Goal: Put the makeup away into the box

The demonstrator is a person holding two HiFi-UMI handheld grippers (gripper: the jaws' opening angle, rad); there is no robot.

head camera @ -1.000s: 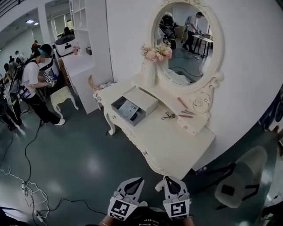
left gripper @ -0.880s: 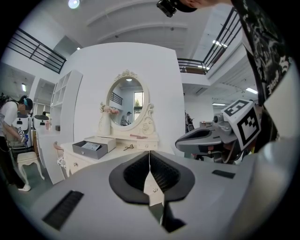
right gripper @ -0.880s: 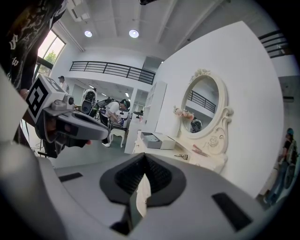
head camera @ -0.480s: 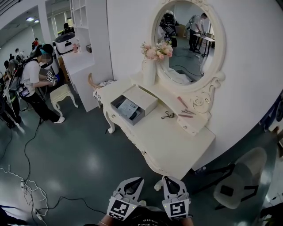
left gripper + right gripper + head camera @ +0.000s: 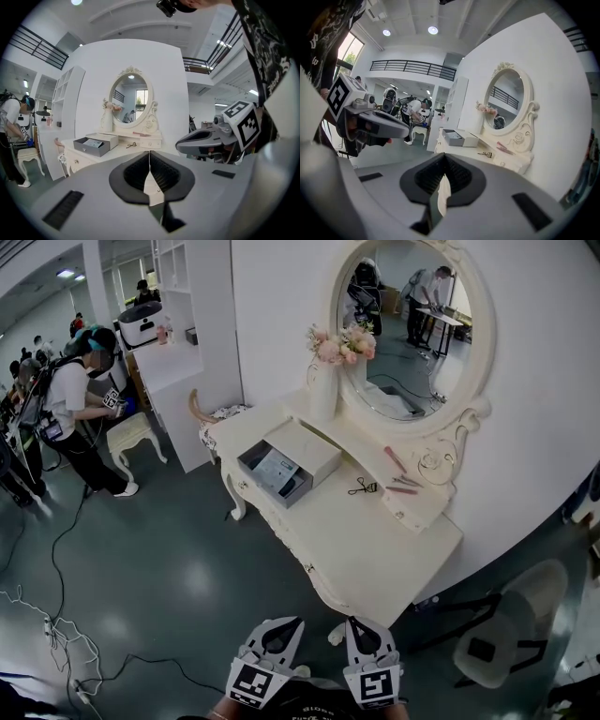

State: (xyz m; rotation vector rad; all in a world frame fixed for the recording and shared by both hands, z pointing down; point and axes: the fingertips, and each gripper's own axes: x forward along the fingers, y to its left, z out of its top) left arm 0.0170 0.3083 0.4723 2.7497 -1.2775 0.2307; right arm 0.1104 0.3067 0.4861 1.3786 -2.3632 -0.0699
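Fingers (image 5: 135,174) closed, empty: left gripper (image 5: 149,161), right gripper (image 5: 444,171); open floor (image 5: 187,559) before table (image 5: 384,542) edge.

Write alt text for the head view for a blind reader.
A white dressing table with an oval mirror holds an open box, flowers and loose makeup. The left gripper and right gripper, both shut, sit at the bottom, short of it.

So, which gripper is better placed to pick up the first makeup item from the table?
Probably the right gripper. The eyelash curler and pink sticks lie right of the box, on its side, not that of the left gripper. Both are shut, empty and away from the table.
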